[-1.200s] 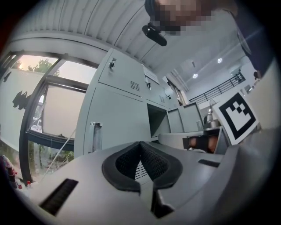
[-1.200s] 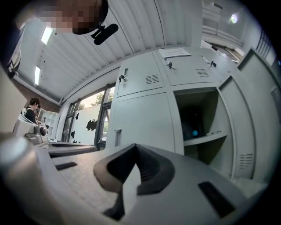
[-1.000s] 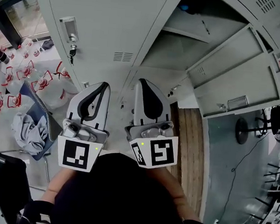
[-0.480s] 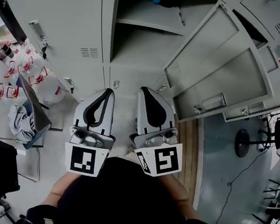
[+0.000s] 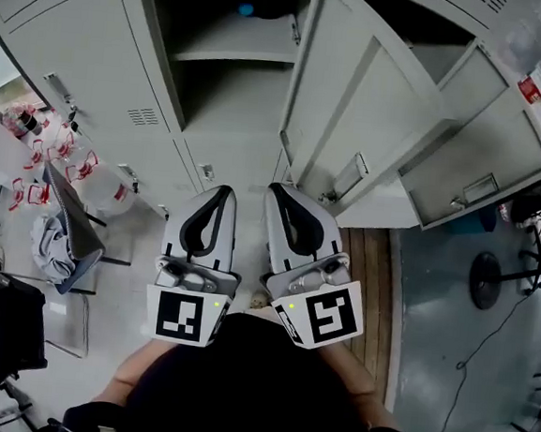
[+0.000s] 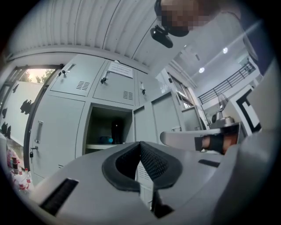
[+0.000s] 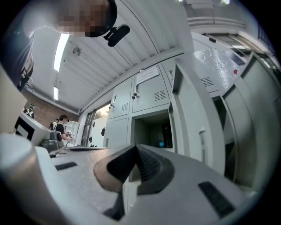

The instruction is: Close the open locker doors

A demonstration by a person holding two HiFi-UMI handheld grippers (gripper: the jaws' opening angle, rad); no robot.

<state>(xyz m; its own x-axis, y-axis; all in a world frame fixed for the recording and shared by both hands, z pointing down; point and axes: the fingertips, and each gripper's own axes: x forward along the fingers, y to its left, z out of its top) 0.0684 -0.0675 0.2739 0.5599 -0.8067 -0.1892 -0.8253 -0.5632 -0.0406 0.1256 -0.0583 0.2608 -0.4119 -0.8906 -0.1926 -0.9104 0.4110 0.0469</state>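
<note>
Head view is showing you both grippers side by side in front of your body, pointing toward the bank of grey lockers. Your left gripper (image 5: 222,193) is holding its jaws closed, pads meeting with nothing between them. Your right gripper (image 5: 279,190) is doing the same, its jaws pressed together on nothing.

Straight ahead of the left gripper, one open locker (image 5: 163,41) is facing you, with a shelf (image 5: 230,51) across it and a small blue object (image 5: 245,11) lying on that shelf. Its open door (image 5: 350,114) is swinging out to the right of the opening, ahead of your right gripper. Further right, a second open door (image 5: 478,153) is standing out from the row, its handle showing near the lower edge. Neither gripper is touching a door; both are hanging apart from them.

Off to your left, a chair (image 5: 74,226) is carrying a crumpled grey cloth (image 5: 49,246). A wooden floor strip (image 5: 370,266) is running along your right side.
</note>
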